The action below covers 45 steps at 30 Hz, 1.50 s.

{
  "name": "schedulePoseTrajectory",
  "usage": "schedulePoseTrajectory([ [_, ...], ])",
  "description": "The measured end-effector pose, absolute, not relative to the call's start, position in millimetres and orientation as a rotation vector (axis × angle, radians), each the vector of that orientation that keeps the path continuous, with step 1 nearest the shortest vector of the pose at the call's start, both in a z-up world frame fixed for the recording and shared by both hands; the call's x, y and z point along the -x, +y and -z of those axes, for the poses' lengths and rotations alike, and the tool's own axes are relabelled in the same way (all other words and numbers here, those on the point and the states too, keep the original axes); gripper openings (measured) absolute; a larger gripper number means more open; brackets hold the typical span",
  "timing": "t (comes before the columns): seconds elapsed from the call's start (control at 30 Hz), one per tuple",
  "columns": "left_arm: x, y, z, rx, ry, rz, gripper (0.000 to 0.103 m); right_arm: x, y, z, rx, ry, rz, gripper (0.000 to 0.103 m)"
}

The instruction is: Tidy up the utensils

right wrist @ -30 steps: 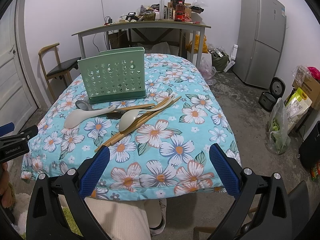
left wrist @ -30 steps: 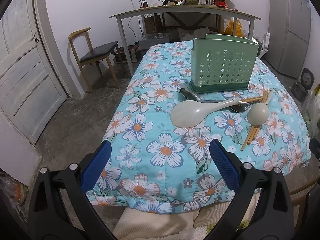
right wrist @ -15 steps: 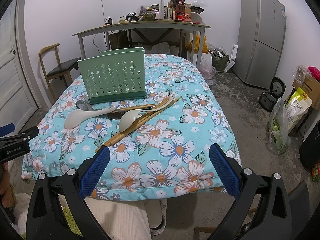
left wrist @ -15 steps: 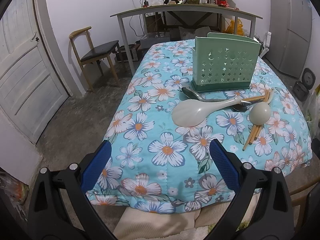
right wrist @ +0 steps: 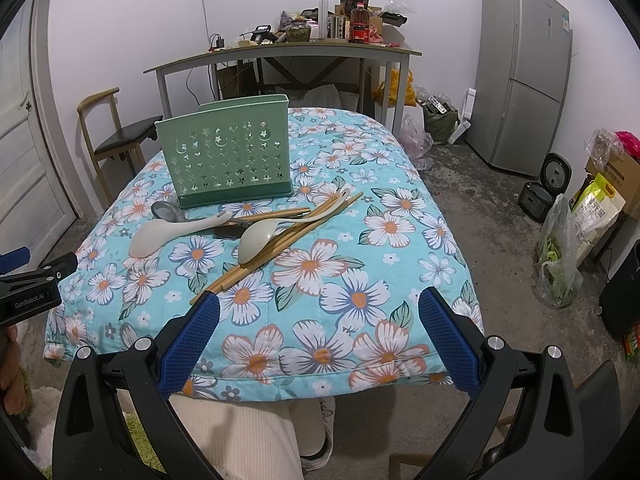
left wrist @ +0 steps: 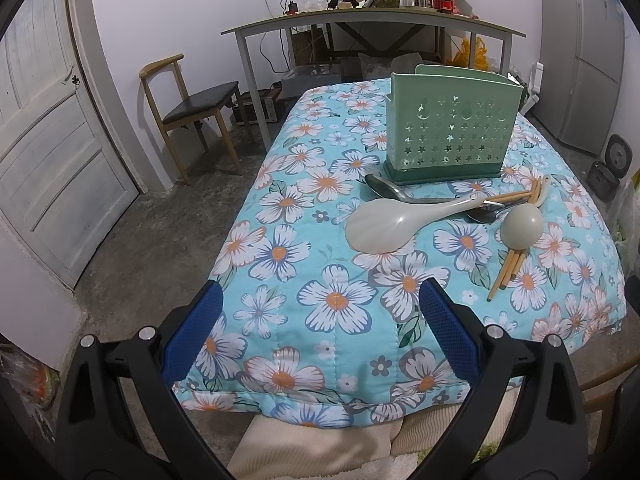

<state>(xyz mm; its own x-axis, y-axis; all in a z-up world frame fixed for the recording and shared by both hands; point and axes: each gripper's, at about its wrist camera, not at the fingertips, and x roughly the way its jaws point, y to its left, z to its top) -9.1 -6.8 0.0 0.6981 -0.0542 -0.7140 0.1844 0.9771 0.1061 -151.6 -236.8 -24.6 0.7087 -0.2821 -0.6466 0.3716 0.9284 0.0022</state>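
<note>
My left claw point(left wrist: 318, 312) and right claw point(right wrist: 319, 320) both gape empty at the tabletop's point(right wrist: 408, 216) near edge, utensils point(right wrist: 256, 232) lying beyond.

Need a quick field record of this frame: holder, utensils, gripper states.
holder: green perforated plastic utensil holder, upright on the floral blue quilted cloth; contents not visible
utensils: pale rice paddle, pale soup spoon, metal spoon, wooden chopsticks, piled in front of holder
left gripper: open, empty
right gripper: open, empty
</note>
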Motion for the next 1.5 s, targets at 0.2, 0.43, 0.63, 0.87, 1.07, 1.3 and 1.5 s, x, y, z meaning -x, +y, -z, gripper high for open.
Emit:
schedulePoseTrajectory([
  [0.2,7,-4,2,-0.177,0.791,0.131,0.095,151,-238,24,-0.141,0.694,0.368,0.097],
  [0.43,-8,-4,6,-0.185,0.805,0.123,0.095,144,-243,26,-0.158,0.698,0.373,0.097],
  [0.63,-23,-5,10,-0.204,0.802,0.125,0.095,132,-244,32,-0.159,0.703,0.362,0.097],
  [0.87,-51,-3,24,-0.225,0.848,0.157,0.095,113,-239,33,-0.174,0.653,0.302,0.097],
  [1.07,-75,-5,41,-0.211,0.892,0.293,0.095,79,-233,46,-0.178,0.686,0.236,0.097],
  [1.3,-103,9,51,0.043,0.875,0.542,0.095,50,-230,61,-0.195,0.722,0.195,0.097],
  [1.5,-117,2,68,0.096,0.916,0.632,0.095,31,-233,74,-0.213,0.753,0.171,0.097],
])
